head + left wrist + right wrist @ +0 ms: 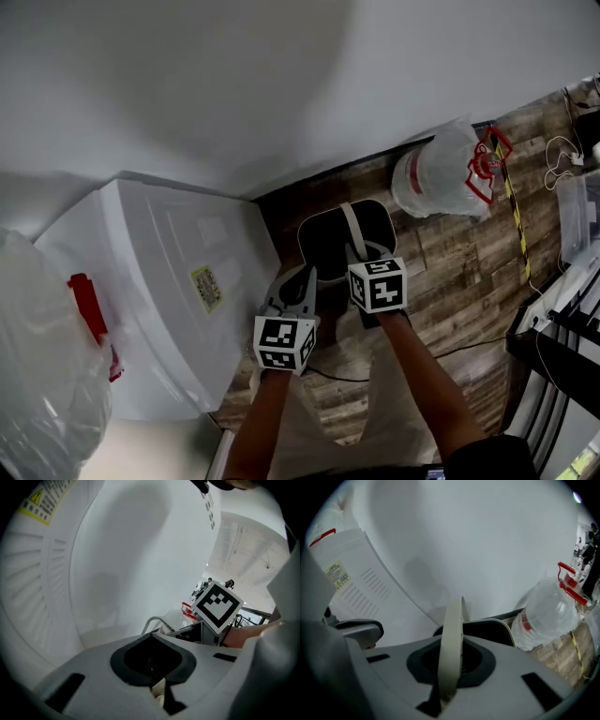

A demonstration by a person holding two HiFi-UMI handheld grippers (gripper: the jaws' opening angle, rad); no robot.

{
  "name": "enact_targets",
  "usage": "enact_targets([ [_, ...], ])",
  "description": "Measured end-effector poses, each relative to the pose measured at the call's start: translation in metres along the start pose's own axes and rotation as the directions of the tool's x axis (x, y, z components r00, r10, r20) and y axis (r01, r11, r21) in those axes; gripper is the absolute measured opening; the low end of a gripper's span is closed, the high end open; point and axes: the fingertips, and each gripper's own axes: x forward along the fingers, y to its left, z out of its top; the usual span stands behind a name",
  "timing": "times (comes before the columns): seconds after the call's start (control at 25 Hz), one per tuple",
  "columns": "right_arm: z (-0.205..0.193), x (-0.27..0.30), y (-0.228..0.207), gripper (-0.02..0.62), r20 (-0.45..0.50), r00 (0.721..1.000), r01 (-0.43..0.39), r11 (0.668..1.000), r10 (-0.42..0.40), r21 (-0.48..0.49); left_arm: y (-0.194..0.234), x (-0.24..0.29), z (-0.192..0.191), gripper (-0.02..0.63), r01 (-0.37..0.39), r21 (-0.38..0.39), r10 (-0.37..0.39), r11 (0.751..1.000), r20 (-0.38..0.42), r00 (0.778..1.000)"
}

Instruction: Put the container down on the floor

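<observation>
Container: a dark bin (328,236) with a pale rim stood far of both tongs, close against the white wall (234,84), with the wooden floor (450,272) beneath it.
Handle: a pale strap (353,223) arched upright over the bin's mouth.
Right gripper (366,255): the jaws were clamped on the handle, and in the right gripper view the strap ran straight up through the middle of them.
Left gripper (302,281): it sat just left of the bin and near its edge. Its jaws were together, with no part of the bin between them. A small pale bit showed at their seam, and I could not name it.
Surroundings: a white appliance (159,281) with a yellow label lay to the left. A bagged water jug (436,178) with a red handle stood to the right, near the bin but apart from it.
Contact with floor: no view showed whether the bin's base touched the boards.
Step in hand: judged to be the set-down itself, with the bin carried by its handle over the spot between the appliance and the jug.
Next move: it probably called for settling the base flat on the floor and then parting the right jaws so the strap came free. The bin also needed to stay off the jug and the wall.
</observation>
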Motion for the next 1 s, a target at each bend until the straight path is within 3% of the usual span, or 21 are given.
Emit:
enact_targets([
  [0.64,-0.013,0.065,-0.013,0.034,-0.034,0.999,-0.004,1.000,0.004,-0.002,0.026,0.049,-0.034,0.017,-0.021,0.080,0.022,0.997,-0.008,1.000],
  [1.0,-0.014,0.100,-0.024,0.034,-0.035,0.999,-0.005,1.000,0.005,0.008,0.049,0.066,-0.049,0.017,-0.036,0.055,0.036,0.998,0.003,0.999],
])
